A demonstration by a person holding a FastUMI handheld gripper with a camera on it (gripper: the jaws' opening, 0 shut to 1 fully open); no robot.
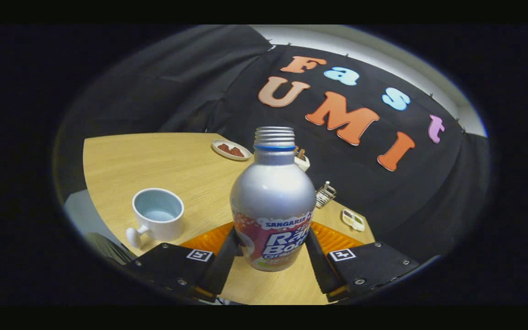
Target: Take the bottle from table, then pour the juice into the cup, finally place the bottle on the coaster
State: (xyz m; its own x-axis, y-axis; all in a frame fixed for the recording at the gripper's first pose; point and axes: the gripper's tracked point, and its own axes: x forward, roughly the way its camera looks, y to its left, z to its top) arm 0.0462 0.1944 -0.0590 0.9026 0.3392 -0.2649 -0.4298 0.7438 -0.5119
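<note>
Gripper view. The tongs (pixel 271 252) are clamped on the bottle (pixel 272 201): one finger presses its labelled lower body from the left, the other from the right. The bottle stands upright between the fingers, silver shoulder above a printed label, threaded neck uncapped with a blue ring under the thread. Whether its base touches the tabletop (pixel 154 160) or sits just above it cannot be told.

An orange ribbed coaster (pixel 337 238) lies under and behind the bottle, showing on both sides of it between the fingers and the wood; its far rim sits near the tabletop's right-hand edge.

A white cup (pixel 158 219) stands to the left of the bottle, apart from it, handle pointing toward the left finger. Its mouth is open upward; the inside looks pale, and no liquid level can be made out. Bare wood lies between cup and bottle and stretches well beyond the cup to the far edge.

Beyond the bottle, near the far edge: a small oval dish (pixel 231 150) with reddish-brown pieces, and a small white holder (pixel 301 160) partly hidden by the bottle's shoulder. Along the right-hand edge: a small wire rack (pixel 325 193) and a small white tray (pixel 353 220), both close to the drop-off. The tabletop edge curves round behind these.
</note>
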